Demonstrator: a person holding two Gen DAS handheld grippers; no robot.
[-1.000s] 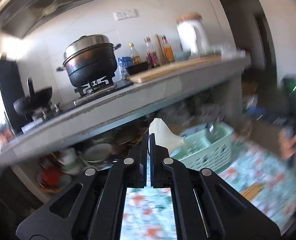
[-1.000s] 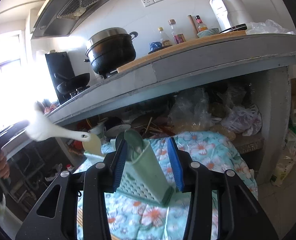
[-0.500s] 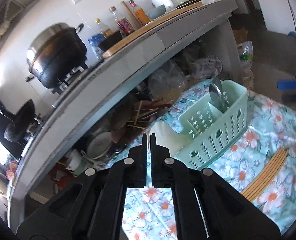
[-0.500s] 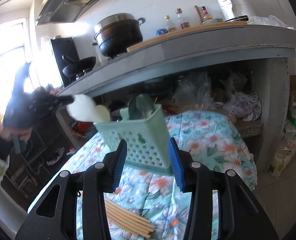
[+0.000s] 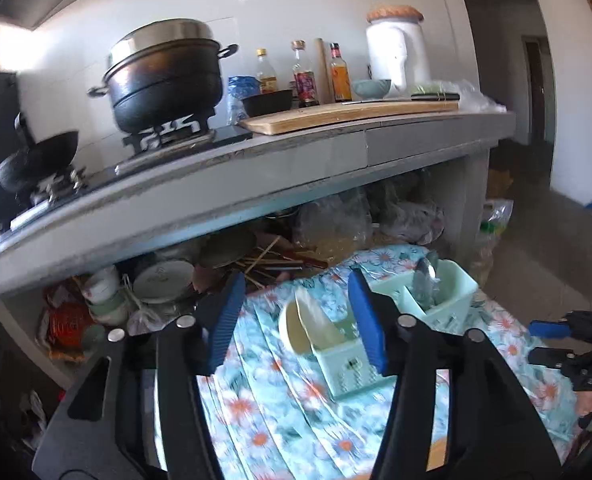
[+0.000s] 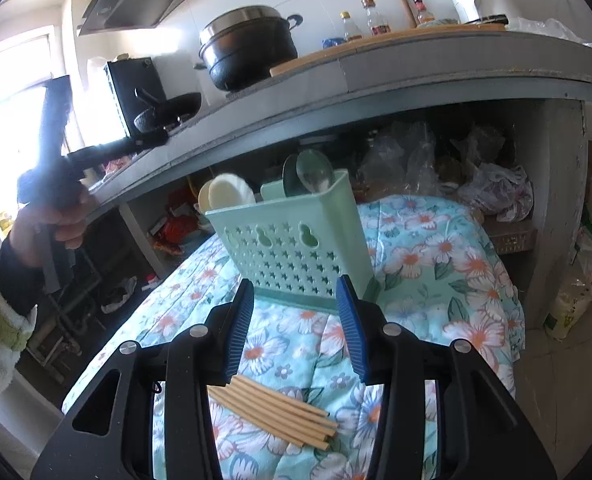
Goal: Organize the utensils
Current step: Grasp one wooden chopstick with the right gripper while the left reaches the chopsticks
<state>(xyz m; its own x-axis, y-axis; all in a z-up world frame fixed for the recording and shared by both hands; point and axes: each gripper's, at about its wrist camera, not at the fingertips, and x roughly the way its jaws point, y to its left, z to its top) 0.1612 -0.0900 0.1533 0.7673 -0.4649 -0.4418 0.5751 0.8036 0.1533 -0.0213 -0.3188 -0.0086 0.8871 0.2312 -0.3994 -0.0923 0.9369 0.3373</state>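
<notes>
Your right fingers (image 6: 294, 324) stand about half open with nothing between them, hovering over the flowered cloth (image 6: 427, 248). Straight below them, nearer you, lie the chopsticks (image 6: 272, 412): a loose bundle flat on the cloth, its long axis running from upper left to lower right across the picture, roughly crosswise to the line your fingers point along. That is the relation to mind. The bundle sits under and behind the fingertips, not ahead of them, so I judge you would need to draw back and tip down, then turn the wrist until the two fingers straddle the sticks across their length.

Beyond the fingertips stands the caddy (image 6: 292, 240), upright on the cloth, already holding a white spoon (image 6: 230, 192) at its left end and a metal spoon (image 6: 313, 170) in the middle. The chopsticks would have to go up and forward into a free compartment; which one is free I cannot tell from here.

Your left fingers (image 5: 296, 320) are opening, and nothing is pressed by them. The white spoon (image 5: 307, 328) shows in the gap between them, its handle down in the near end of the caddy (image 5: 447, 292), though the blur makes it hard to say whether it has settled fully. The left hand is up by the caddy's far end, well apart from the chopsticks, so the right hand is the nearer one for that pick.
</notes>
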